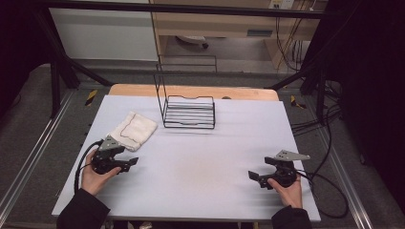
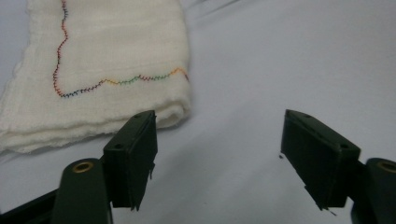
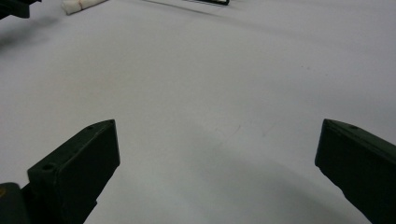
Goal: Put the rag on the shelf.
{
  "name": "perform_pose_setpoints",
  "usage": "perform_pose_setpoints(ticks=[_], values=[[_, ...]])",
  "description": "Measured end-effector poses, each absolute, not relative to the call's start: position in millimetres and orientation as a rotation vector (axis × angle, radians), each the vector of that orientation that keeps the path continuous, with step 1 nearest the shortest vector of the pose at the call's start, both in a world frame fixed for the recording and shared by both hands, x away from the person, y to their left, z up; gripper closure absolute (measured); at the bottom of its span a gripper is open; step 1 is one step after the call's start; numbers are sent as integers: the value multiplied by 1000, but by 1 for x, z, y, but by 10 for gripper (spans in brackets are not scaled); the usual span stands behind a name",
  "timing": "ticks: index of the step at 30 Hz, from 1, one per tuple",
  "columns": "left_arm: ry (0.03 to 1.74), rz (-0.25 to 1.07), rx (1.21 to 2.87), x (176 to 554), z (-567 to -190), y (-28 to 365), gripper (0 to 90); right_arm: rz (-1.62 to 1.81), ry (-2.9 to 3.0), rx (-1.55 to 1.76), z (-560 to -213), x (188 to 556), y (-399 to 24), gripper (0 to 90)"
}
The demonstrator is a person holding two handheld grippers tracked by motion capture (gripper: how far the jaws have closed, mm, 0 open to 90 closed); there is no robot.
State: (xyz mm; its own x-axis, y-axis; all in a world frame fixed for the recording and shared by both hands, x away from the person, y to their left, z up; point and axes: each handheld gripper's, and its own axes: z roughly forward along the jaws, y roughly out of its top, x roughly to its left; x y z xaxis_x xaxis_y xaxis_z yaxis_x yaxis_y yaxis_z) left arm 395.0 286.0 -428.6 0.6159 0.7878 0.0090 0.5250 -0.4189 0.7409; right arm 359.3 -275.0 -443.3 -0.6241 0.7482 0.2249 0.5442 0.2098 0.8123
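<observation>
Both grippers sit low over the grey table, jaws spread wide and holding nothing. The left gripper is just beside the folded white cloth (rainbow stitching on it), with the right gripper well apart. A black wire rack stands toward the far edge.

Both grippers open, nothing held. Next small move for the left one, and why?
Probably ease the left gripper forward and toward the folded white cloth so its near edge sits between the open jaws. The cloth lies flat just ahead of one jaw, off the centre line, nothing is gripped, and the right gripper is far across the table.
</observation>
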Motion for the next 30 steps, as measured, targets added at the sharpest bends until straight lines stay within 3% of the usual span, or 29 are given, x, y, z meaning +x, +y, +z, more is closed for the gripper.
perform_pose_setpoints(ticks=[9,20,24,30], values=[[1095,501,2126,417,-433,280,469,1374,2265,1239,-443,359,-275,5],[1131,495,2117,432,-441,277,578,1372,2264,1238,-443,359,-275,5],[1145,504,2112,435,-442,280,693,1368,2271,1239,-443,359,-275,5],[1149,538,2140,436,-443,275,732,1368,2268,1239,-443,360,-275,5]])
